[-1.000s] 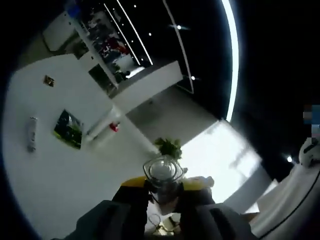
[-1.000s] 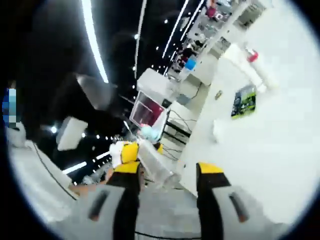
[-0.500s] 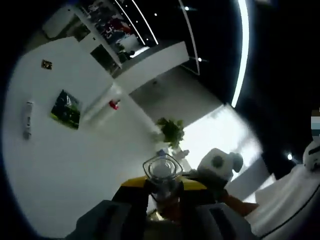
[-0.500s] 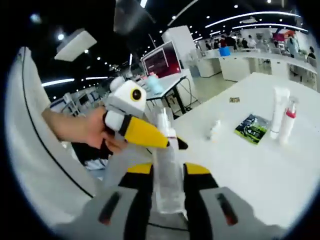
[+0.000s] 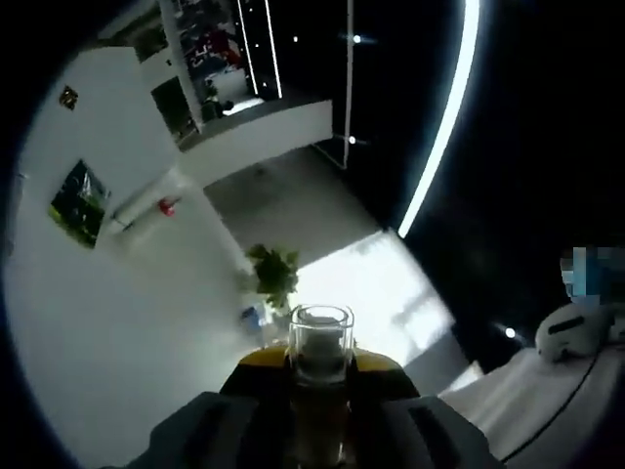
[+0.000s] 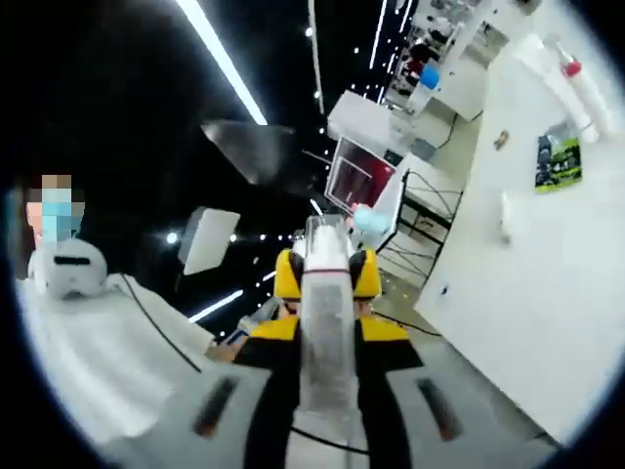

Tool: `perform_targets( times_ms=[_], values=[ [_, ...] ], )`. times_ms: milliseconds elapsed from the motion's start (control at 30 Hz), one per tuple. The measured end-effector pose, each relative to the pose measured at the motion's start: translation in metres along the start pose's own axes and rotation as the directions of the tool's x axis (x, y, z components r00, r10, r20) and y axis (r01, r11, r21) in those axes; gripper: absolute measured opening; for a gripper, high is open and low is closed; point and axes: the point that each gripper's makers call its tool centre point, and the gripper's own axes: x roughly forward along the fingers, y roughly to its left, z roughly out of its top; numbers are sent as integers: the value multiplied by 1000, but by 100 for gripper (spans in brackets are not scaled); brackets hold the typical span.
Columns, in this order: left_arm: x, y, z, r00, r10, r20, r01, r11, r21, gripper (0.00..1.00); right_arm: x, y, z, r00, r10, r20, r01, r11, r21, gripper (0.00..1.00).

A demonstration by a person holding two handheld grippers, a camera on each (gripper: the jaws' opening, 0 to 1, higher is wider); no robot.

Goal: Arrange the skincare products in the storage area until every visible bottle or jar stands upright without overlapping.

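While raised clear of the white table (image 6: 547, 293), left gripper (image 5: 319, 363) jaws clamping clear bottle (image 5: 319, 342), right gripper (image 6: 325, 293) jaws likewise.

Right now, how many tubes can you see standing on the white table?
2: a white tube and a red-capped tube, side by side beyond the green packet. Others may be hidden.

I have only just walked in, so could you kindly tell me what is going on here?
A person is holding one clear bottle with both claws at once, up in the air off the white table. The right claw is shut on its body, and the left claw is shut on it too, looking at its square clear end. A dark green packet and two tubes lie farther off on the table.
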Motion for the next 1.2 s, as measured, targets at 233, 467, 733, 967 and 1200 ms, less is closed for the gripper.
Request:
perform_targets(
  times_ms=[233, 467, 733, 967, 1200],
  values=[
    [-11, 36, -1, 977, 211, 22, -211, 977, 0, 22, -3, -27, -1, 970, -241, -39, 227, 949, -219, 28],
    [-20, 56, -5, 922, 385, 39, -385, 923, -7, 22, 1, -41, -12, 884, -448, -132, 343, 816, -465, 34],
    [-7, 50, -11, 911, 411, 40, -413, 909, 60, 22, 0, -56, -24, 807, -564, -177, 410, 750, -518, 26],
    [3, 34, -17, 948, 318, -5, -313, 935, 165, 23, -9, -44, -21, 871, -466, -155, 362, 822, -440, 25],
    [12, 3, -23, 991, 132, 7, -131, 969, 211, 27, -13, -6, -25, 981, -157, -118, 128, 966, -223, 24]
  ],
)
